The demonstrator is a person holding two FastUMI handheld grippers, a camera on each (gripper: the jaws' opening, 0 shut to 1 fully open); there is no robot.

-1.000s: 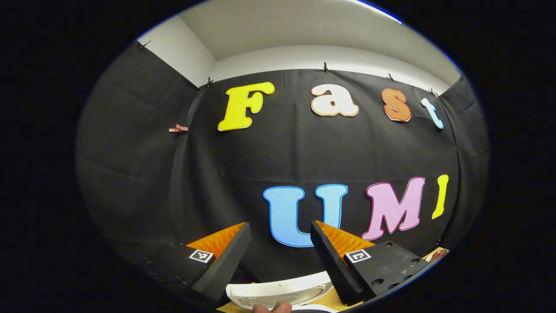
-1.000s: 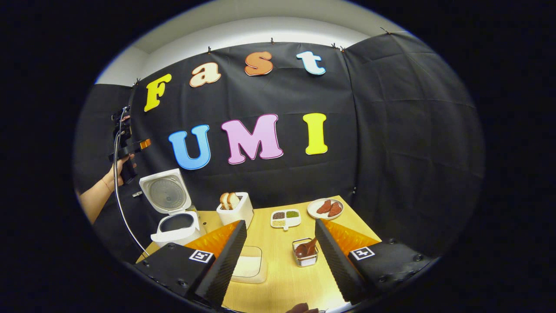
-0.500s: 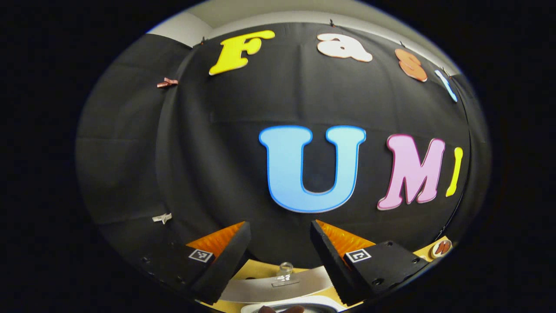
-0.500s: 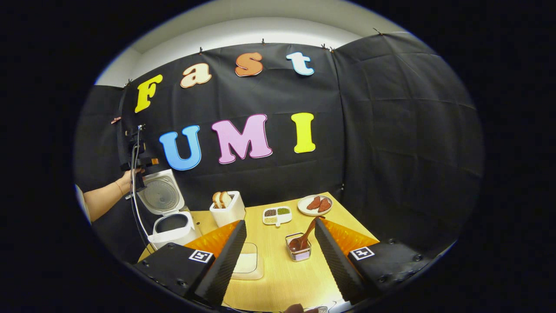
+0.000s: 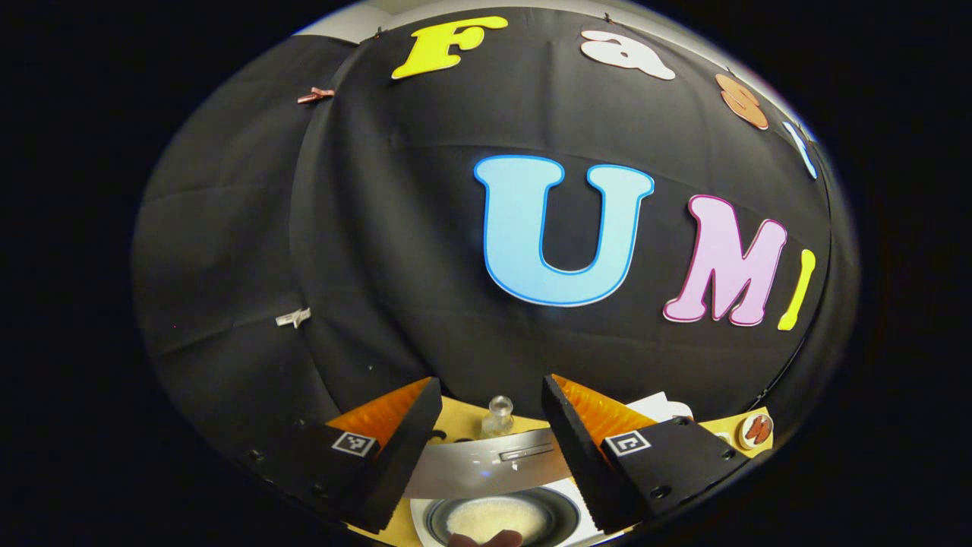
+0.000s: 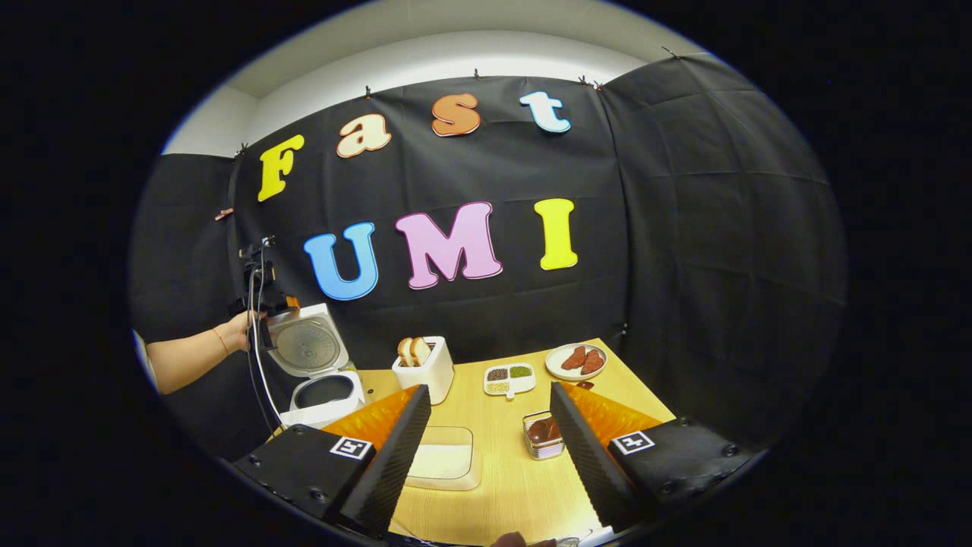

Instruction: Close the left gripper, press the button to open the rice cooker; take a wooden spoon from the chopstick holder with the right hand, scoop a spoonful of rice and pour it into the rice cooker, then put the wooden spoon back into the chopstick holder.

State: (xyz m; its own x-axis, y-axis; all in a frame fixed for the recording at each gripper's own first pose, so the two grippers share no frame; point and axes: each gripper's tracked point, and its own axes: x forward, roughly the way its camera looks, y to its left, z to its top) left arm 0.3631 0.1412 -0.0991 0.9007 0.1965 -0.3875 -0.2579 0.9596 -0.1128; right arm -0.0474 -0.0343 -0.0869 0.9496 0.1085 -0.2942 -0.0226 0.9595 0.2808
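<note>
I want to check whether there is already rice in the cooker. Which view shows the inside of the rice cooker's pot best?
The left gripper view: it looks down into the rice cooker pot, where a pale mound of rice lies between the left tool's fingers. The right gripper view shows the rice cooker farther off with its lid up; the pot looks only dark there.

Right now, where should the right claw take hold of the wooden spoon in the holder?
By the handle, from above. The wooden spoon sits bowl-down in the chopstick holder; its handle seems to lean up-right, partly hidden behind a finger of the right claw.
</note>
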